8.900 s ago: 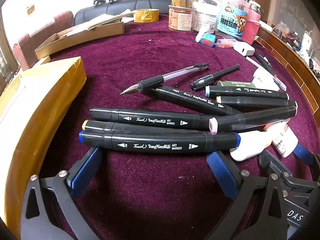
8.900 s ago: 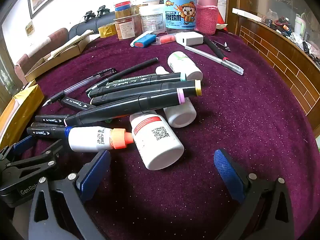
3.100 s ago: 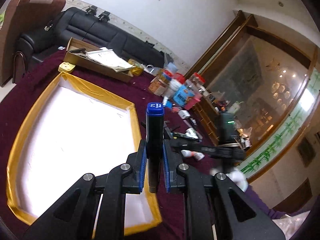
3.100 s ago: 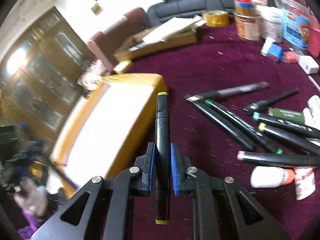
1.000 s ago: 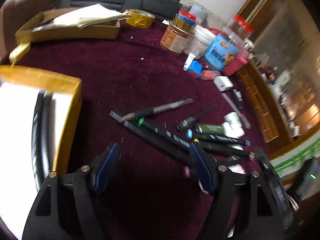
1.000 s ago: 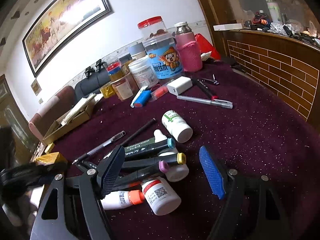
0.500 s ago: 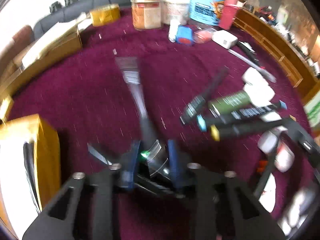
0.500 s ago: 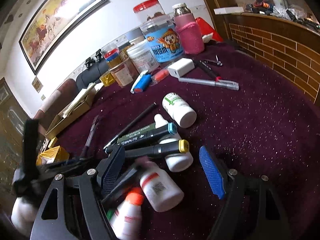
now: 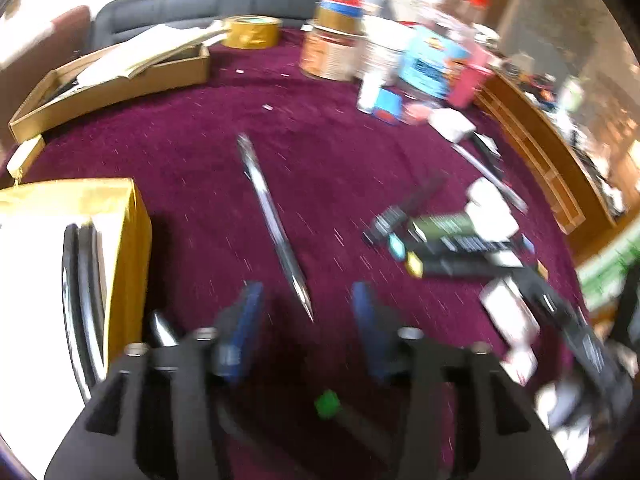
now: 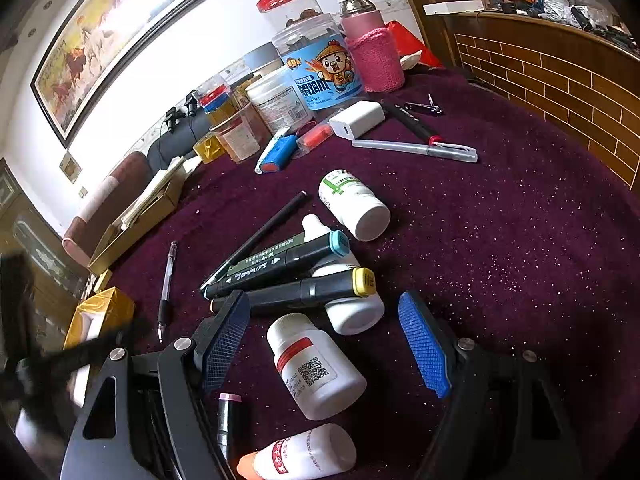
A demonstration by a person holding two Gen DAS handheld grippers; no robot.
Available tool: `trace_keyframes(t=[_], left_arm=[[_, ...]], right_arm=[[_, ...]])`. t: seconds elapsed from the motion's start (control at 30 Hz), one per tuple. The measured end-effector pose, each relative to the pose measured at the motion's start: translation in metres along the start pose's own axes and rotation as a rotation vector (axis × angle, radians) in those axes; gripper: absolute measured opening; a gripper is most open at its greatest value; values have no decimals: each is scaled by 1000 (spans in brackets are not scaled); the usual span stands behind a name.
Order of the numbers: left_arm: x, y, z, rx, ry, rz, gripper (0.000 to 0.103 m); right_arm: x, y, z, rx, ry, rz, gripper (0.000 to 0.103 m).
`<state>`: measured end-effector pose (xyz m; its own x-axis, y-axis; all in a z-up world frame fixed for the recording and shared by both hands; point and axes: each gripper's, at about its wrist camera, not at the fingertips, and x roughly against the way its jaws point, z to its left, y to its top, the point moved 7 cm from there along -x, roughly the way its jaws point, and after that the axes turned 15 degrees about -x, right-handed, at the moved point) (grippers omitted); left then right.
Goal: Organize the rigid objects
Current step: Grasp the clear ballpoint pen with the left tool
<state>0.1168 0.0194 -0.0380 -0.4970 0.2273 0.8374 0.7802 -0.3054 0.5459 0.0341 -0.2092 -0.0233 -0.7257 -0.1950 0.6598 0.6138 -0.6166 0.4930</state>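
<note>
My left gripper (image 9: pixel 306 320) is open and empty just above the maroon cloth, with the tip of a clear ballpoint pen (image 9: pixel 272 220) between its fingers. A green-capped marker (image 9: pixel 348 416) lies under it. Two black markers (image 9: pixel 78 300) lie in the gold-edged white box (image 9: pixel 132 240) at the left. My right gripper (image 10: pixel 324 344) is open and empty over a white bottle with a red band (image 10: pixel 316 368). Black markers with teal (image 10: pixel 280 264) and yellow (image 10: pixel 304 292) caps lie just beyond it. A pink-capped marker (image 10: pixel 228 420) lies under its left finger.
More white bottles (image 10: pixel 354 206), a thin black pen (image 10: pixel 264 232) and a white pen (image 10: pixel 416 148) lie on the cloth. Jars and tubs (image 10: pixel 316 72) crowd the far edge. A cardboard box with papers (image 9: pixel 108 76) and a tape roll (image 9: pixel 250 32) sit far left.
My left gripper was nearly shut over the green marker half a second ago; its jaws are now wide apart and the marker lies below. The ballpoint pen has swung round. The right gripper dropped slightly.
</note>
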Motion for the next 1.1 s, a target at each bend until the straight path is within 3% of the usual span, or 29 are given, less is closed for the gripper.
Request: trace_keyframes(t=[0.1, 0.2, 0.27, 0.3, 0.53, 0.83, 0.97, 1.1], left_arm=[[-27, 19, 8, 2, 77, 20, 52], [-46, 24, 9, -90, 170, 33, 52], [-42, 21, 3, -107, 135, 23, 11], [-39, 18, 1, -106, 105, 23, 6], [3, -3, 9, -7, -18, -55, 6], [104, -36, 16, 81, -145, -248, 6], [131, -60, 35, 120, -170, -282, 6], [143, -85, 57, 178, -185, -298, 6]], right_arm=[[-1, 0, 1, 6, -5, -1, 72], [-3, -1, 2, 21, -15, 1, 72], [-5, -2, 3, 30, -22, 2, 72], [-5, -2, 3, 32, -23, 3, 72], [-7, -3, 4, 41, -26, 8, 72], [1, -5, 10, 46, 20, 17, 72], [30, -28, 39, 122, 101, 51, 72], [41, -73, 69, 282, 113, 151, 69]])
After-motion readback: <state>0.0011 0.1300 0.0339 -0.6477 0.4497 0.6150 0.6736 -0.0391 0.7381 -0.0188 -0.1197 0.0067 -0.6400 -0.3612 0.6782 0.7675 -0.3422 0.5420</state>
